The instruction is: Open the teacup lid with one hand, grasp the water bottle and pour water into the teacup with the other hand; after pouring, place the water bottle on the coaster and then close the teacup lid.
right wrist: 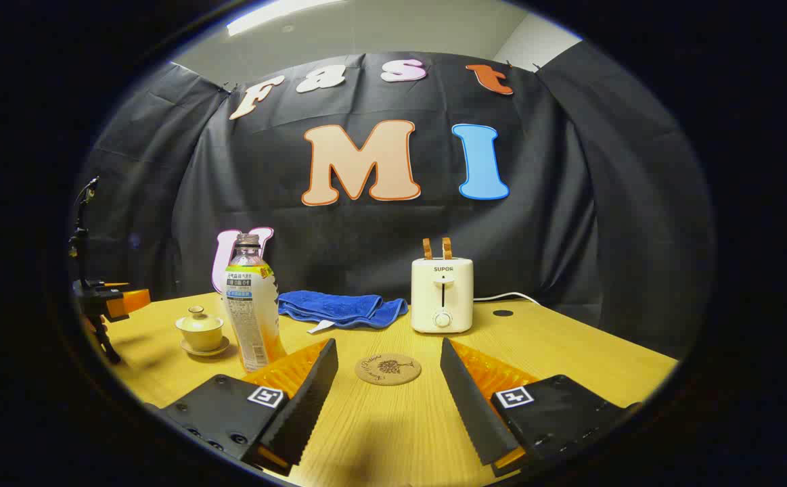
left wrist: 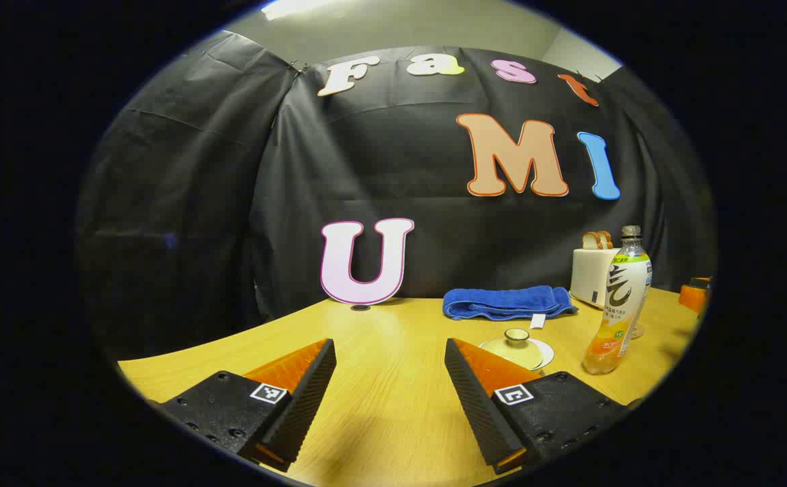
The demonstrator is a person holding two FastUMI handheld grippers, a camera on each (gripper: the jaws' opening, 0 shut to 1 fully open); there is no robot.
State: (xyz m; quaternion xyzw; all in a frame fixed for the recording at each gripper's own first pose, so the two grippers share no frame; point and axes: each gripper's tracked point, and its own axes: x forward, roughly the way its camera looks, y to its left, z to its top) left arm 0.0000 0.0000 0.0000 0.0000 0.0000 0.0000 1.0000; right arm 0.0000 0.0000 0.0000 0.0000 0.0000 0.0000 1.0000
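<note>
While both of my grippers hover low over the pale wooden table (left wrist: 393, 406), neither has hold of anything. At the bottom of the left gripper view, my left gripper (left wrist: 390, 396) has its 2 fingers spread wide, with bare tabletop between them. Just past its right finger, in the lower right of that frame, sits the small cream ceramic teacup with its knobbed lid on (left wrist: 517, 346), resting on a white saucer (left wrist: 546, 353). Right of the cup stands the clear plastic water bottle with the green-and-orange label (left wrist: 618, 304), upright and capped. Behind them, a folded blue towel (left wrist: 507, 302) lies in the right middle of the frame, with a cream toaster holding 2 slices of bread (left wrist: 593, 274) beside it.

At the bottom of the right gripper view, my right gripper (right wrist: 388, 399) is equally wide open and empty. Between its fingertips and a little beyond lies the round cork coaster with a dark printed design (right wrist: 388, 368), flat on the table with nothing on it. The bottle (right wrist: 251, 311) stands upright in the left middle of that frame, near my left finger, with the lidded cup (right wrist: 199, 328) further left. At the far left edge I can see the other gripper (right wrist: 112, 301).
</note>
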